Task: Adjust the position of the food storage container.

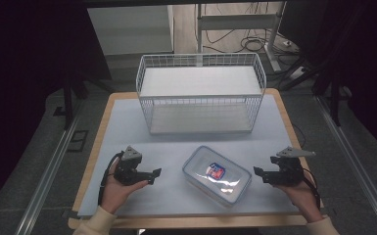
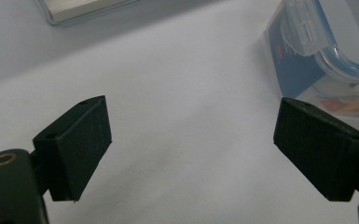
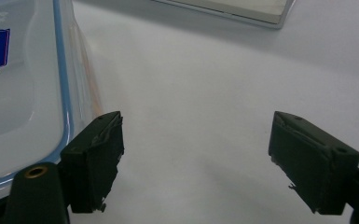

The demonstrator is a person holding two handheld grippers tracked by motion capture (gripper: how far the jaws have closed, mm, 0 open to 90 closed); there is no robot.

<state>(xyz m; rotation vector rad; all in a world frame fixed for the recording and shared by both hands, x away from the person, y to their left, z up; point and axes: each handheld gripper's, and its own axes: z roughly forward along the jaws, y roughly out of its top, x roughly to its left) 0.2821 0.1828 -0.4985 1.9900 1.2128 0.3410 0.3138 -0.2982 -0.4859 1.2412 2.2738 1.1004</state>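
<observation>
Left tool and right tool both gape wide, empty, flanking the clear blue-rimmed lidded plastic box; its red-blue label is illegible.

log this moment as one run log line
left gripper: open, empty | right gripper: open, empty | lidded container: on table between grippers, untouched | wire basket: behind, empty

A white wire basket stood at the far end of the table, on its pale blue mat. Beyond it, cables lay tangled on the floor.
</observation>
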